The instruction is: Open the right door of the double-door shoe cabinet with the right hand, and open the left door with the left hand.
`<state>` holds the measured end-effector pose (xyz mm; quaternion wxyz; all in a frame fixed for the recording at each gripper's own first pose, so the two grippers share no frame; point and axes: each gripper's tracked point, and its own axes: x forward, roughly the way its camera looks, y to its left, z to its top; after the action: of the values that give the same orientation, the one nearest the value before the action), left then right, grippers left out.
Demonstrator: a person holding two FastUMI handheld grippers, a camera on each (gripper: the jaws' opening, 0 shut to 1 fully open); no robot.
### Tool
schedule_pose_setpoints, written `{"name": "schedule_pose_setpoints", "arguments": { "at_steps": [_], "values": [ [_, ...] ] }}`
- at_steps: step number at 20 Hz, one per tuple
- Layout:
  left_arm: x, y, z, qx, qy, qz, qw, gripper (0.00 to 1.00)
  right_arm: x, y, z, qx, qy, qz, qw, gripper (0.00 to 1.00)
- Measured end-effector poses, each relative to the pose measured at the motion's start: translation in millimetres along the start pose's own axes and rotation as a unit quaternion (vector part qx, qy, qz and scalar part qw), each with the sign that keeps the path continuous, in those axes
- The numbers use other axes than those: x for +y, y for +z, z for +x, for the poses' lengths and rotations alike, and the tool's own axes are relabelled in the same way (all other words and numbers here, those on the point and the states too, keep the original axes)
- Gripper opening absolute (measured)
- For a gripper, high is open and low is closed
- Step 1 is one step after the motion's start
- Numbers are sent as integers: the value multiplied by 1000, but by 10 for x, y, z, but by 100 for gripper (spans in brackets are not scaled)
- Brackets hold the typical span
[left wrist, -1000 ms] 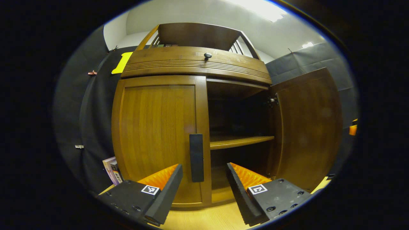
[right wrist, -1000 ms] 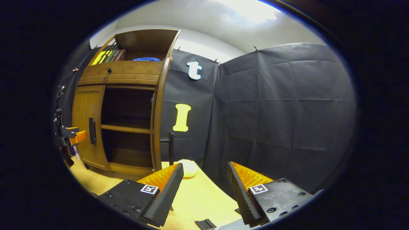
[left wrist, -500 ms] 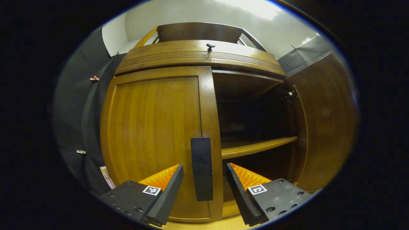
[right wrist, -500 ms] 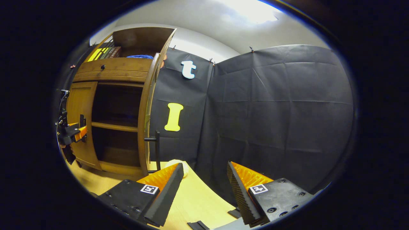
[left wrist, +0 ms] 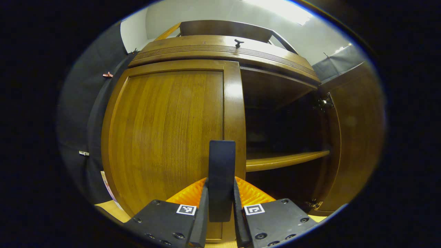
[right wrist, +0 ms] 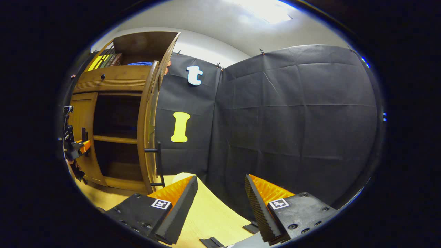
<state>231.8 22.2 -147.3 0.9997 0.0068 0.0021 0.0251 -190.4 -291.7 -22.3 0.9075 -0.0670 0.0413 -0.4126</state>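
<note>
In the left gripper view, the brown wooden shoe cabinet is close in front of me. Its left door is closed flat. My left gripper is shut on that door's black vertical handle, one finger on each side. The right door stands swung wide open, baring a dark interior with a shelf. In the right gripper view, my right gripper is open over the pale table, well away from the cabinet. There the open right door shows edge-on with its black handle, and the left gripper sits at the left door.
A drawer with a small dark knob runs above the doors. Books and something blue lie on the cabinet's top shelf. A pale round object rests by the open door. Black cloth walls close the right side.
My left gripper moved in to the left door's handle and shut on it. The right gripper drifted away to the right, staying open. The left door has not moved.
</note>
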Motion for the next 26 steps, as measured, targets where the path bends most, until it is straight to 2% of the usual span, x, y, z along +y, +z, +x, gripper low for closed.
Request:
{"name": "schedule_pose_setpoints", "arguments": {
  "at_steps": [7,16,20,26],
  "values": [
    [1,5,-244,22,-33,-30,999,31,2,50,-198,4,5,-4,1000,89],
    [170,139,-1057,36,-112,-45,992,31,216,131,-492,-2,32,4,999,88],
    [309,182,-1359,43,-127,-59,989,31,412,204,-577,-3,58,16,998,88],
    [545,241,-1699,45,-123,-38,991,31,787,264,-687,-9,118,34,992,88]
  ]
}}
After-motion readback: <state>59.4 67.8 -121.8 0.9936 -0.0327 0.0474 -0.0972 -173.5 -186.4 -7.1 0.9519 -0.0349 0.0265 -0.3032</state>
